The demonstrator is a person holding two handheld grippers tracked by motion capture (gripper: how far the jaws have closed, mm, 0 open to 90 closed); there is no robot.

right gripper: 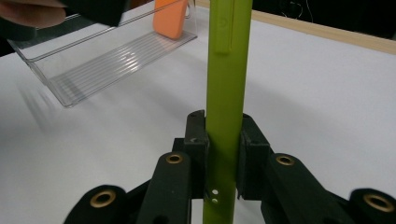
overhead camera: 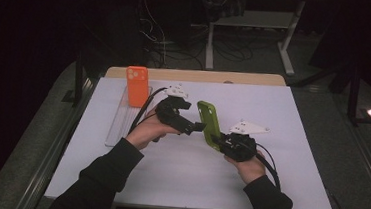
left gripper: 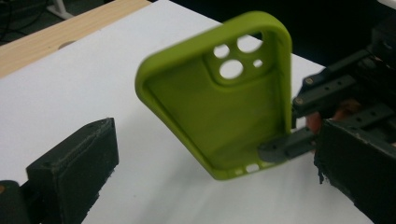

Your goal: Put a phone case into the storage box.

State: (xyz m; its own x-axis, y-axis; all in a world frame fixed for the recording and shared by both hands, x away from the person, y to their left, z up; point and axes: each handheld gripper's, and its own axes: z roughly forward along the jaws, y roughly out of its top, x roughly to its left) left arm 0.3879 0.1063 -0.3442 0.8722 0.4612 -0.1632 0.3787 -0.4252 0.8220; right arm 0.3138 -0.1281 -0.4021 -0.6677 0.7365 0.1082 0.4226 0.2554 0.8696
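Note:
A lime-green phone case [overhead camera: 207, 122] stands upright above the white table, its hollow inner side towards my left gripper. My right gripper [overhead camera: 219, 140] is shut on its lower end; in the right gripper view the pads [right gripper: 196, 140] squeeze the case [right gripper: 226, 84] edge-on. My left gripper [overhead camera: 193, 116] hovers just left of the case with its jaws wide open. In the left gripper view the case [left gripper: 219, 116] stands ahead between the open fingers [left gripper: 77, 175], untouched by them. An orange phone case [overhead camera: 137, 85] stands in a clear tray [overhead camera: 116, 124].
The clear tray [right gripper: 93, 60] lies along the left part of the white table [overhead camera: 279, 157], with the orange case [right gripper: 175, 18] at its far end. A wooden strip [overhead camera: 235, 78] runs along the table's far edge. Dark floor, cables and desk legs lie beyond.

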